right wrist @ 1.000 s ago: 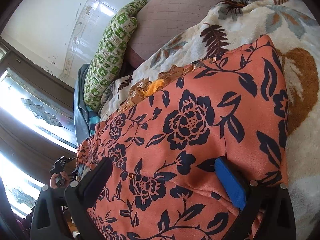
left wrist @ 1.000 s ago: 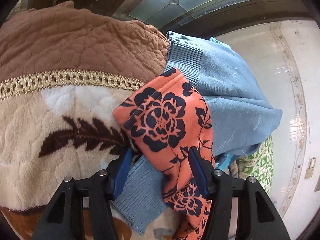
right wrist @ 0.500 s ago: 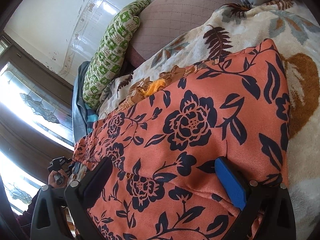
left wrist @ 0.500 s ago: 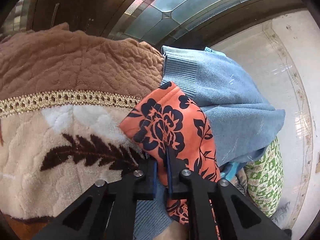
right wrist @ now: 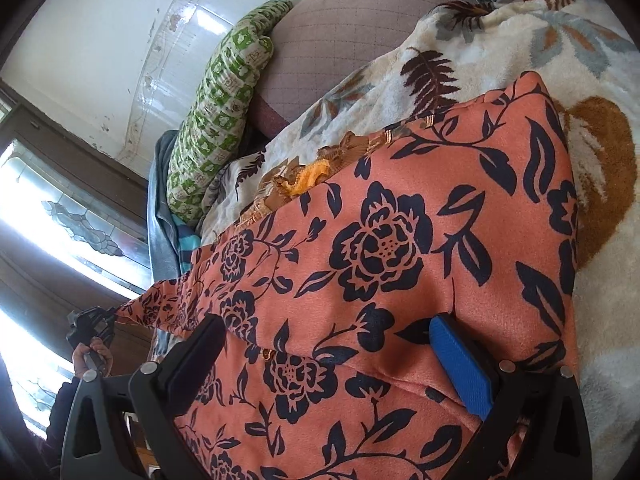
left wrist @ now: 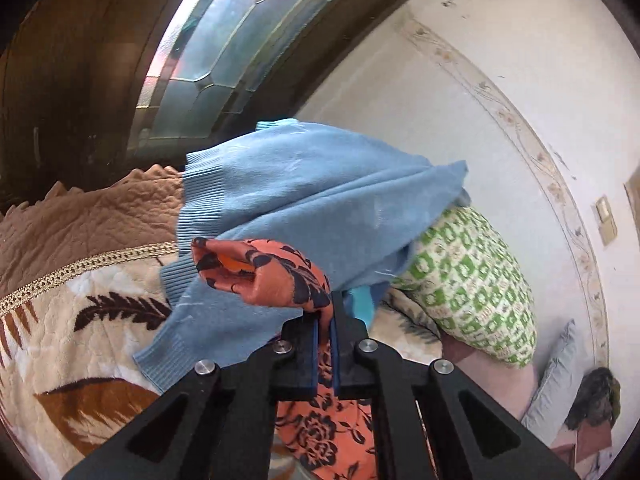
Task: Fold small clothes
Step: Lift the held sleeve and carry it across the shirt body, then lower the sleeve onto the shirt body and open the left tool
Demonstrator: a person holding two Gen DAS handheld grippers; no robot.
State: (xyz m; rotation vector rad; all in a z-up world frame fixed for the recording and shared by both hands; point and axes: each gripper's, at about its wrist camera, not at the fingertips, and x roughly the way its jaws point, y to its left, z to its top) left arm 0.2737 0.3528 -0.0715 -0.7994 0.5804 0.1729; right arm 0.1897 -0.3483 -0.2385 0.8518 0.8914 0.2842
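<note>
An orange garment with a black flower print [right wrist: 384, 264] lies spread on a leaf-patterned blanket [right wrist: 520, 40]. My left gripper [left wrist: 325, 320] is shut on one corner of the orange garment [left wrist: 276, 276] and holds it lifted above the blanket. In the right wrist view the left gripper [right wrist: 90, 326] shows at the far left, pulling that corner taut. My right gripper [right wrist: 332, 344] is open, its fingers straddling the garment's near part, resting over the cloth.
A light blue knitted sweater [left wrist: 320, 192] lies bunched behind the lifted corner. A green and white patterned pillow [left wrist: 472, 280] lies beyond it, against a white wall. A brown quilted blanket border [left wrist: 88, 216] and a stained-glass window [left wrist: 208, 52] are at the left.
My left gripper shut on the orange garment's corner and lifted it, swinging toward the pillow. My right gripper stayed open in place over the cloth.
</note>
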